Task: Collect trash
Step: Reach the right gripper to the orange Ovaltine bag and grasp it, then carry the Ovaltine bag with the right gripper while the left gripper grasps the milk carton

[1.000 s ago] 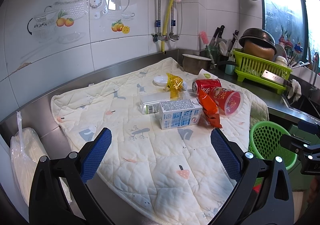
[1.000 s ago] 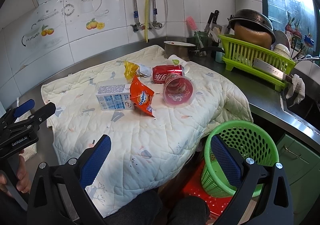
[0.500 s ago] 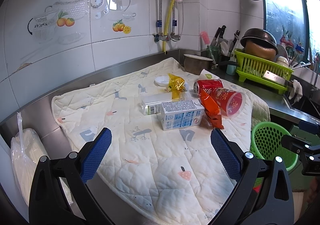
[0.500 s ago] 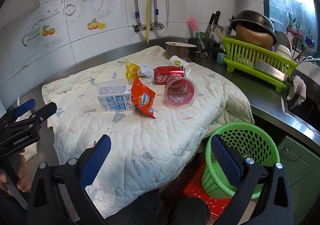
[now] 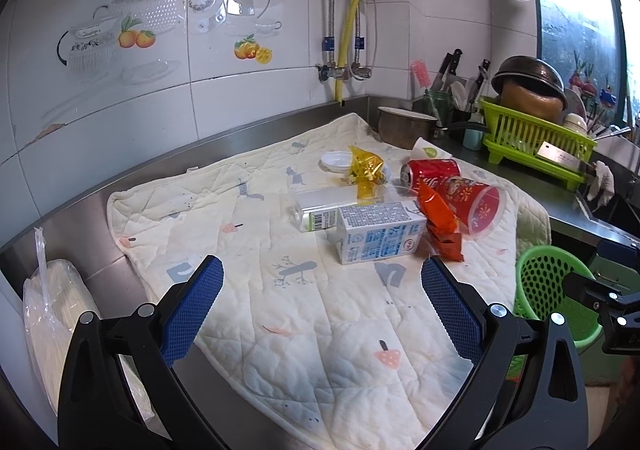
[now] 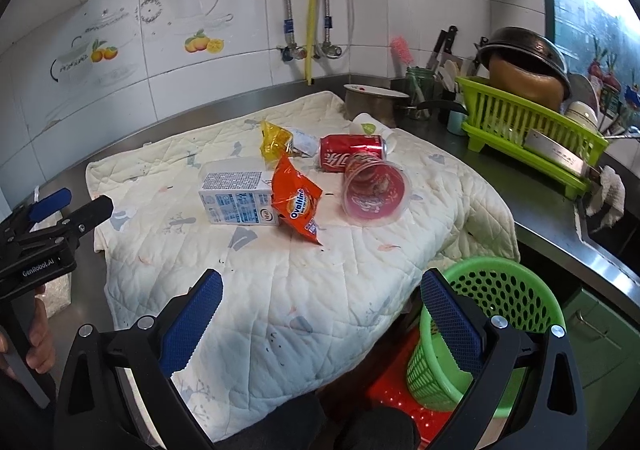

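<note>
Trash lies on a quilted mat (image 5: 248,290) (image 6: 304,290): a milk carton (image 5: 378,236) (image 6: 236,201), an orange Ovaltine packet (image 5: 438,221) (image 6: 298,203), a red cola can (image 5: 430,171) (image 6: 350,149), a red plastic cup on its side (image 5: 474,201) (image 6: 374,191), a yellow wrapper (image 5: 364,171) (image 6: 274,139) and a pale bottle (image 5: 320,205). A green mesh basket (image 5: 554,290) (image 6: 488,314) stands below the counter edge. My left gripper (image 5: 322,302) is open and empty, short of the carton. My right gripper (image 6: 320,318) is open and empty over the mat's front.
A green dish rack (image 5: 536,141) (image 6: 528,129) with a pot, a metal bowl (image 5: 404,125), a knife holder and a sink stand at the right. A white plastic bag (image 5: 52,330) lies at the left. A red stool (image 6: 396,398) sits under the basket.
Both views have shifted slightly; the trash sits a little lower and nearer in the frames. Nothing on the mat has moved and both grippers stay open.
</note>
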The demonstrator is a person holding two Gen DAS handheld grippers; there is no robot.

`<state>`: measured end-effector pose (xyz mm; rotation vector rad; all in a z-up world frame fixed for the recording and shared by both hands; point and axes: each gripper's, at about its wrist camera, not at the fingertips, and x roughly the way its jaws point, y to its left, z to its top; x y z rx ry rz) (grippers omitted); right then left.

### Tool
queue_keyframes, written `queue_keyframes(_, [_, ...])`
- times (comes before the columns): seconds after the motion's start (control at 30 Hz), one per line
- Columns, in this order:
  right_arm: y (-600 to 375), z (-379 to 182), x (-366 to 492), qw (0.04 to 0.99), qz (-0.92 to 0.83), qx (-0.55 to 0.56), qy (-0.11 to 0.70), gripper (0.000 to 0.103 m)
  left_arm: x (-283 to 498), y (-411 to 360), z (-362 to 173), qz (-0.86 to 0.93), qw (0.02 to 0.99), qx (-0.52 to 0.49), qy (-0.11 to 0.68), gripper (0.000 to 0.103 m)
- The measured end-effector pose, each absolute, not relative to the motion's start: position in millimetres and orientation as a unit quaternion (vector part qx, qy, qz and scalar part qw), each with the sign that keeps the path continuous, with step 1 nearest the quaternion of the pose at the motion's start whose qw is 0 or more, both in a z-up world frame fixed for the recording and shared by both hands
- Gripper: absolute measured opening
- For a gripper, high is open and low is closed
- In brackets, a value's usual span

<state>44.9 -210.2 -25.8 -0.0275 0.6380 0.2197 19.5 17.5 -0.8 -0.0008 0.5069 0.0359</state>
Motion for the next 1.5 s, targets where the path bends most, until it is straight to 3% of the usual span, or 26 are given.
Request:
queue_keyframes(0.4, [-181,-39,93,0.934,0.160,-0.041,0.316,0.094,43,36,-2,0.012,0.967,0.015,0.256,0.094])
queue_keyframes(0.53, [-166,-50,112,0.929,0.174,-0.062,0.322,0.086,54,38,1,0.001,0.967,0.031,0.253,0.093])
queue_keyframes(0.9, [-147,-78,163,0.921,0.157,-0.113,0.338,0.080,88,31,-15,-0.060,0.959,0.059,0.271,0.089])
queue_keyframes(1.27, [-145,-101,200,0.918,0.133,-0.146,0.343,0.058,133,5,-27,-0.131,0.949,0.091,0.272,0.089])
queue_keyframes(1.43, [-151,-104,204,0.916,0.137,-0.139,0.350,0.035,148,-3,-34,-0.150,0.941,0.105,0.283,0.089])
queue_keyframes(1.5, [-156,-102,203,0.917,0.142,-0.124,0.352,0.034,154,-6,-38,-0.151,0.938,0.112,0.291,0.089])
